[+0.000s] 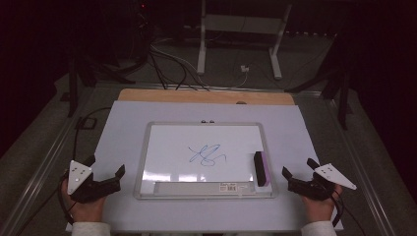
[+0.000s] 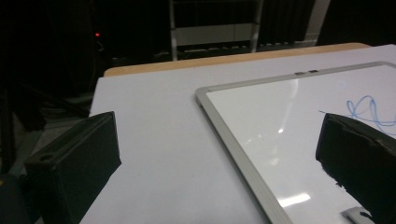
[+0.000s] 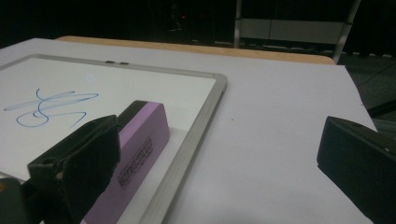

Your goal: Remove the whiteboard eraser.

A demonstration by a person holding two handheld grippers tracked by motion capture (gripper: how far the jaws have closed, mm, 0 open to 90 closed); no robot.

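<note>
Eraser [image 1: 261,168] at whiteboard [image 1: 162,147] right edge, right claw [image 1: 298,170] open just beside

Glossy whiteboard [image 1: 206,147] with brushed metal frame, smooth purple plastic eraser [image 3: 135,154], matt white worktop [image 1: 123,128] over wood, matt black claws

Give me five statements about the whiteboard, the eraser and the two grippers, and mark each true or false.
1. The eraser lies on the whiteboard, near its right edge. True.
2. The scribble on the board is red. False: it is blue.
3. The right gripper is shut on the eraser. False: it is open and holds nothing, beside the board.
4. The left gripper is open and holds nothing. True.
5. The eraser is green. False: it is purple with a black top.
</note>
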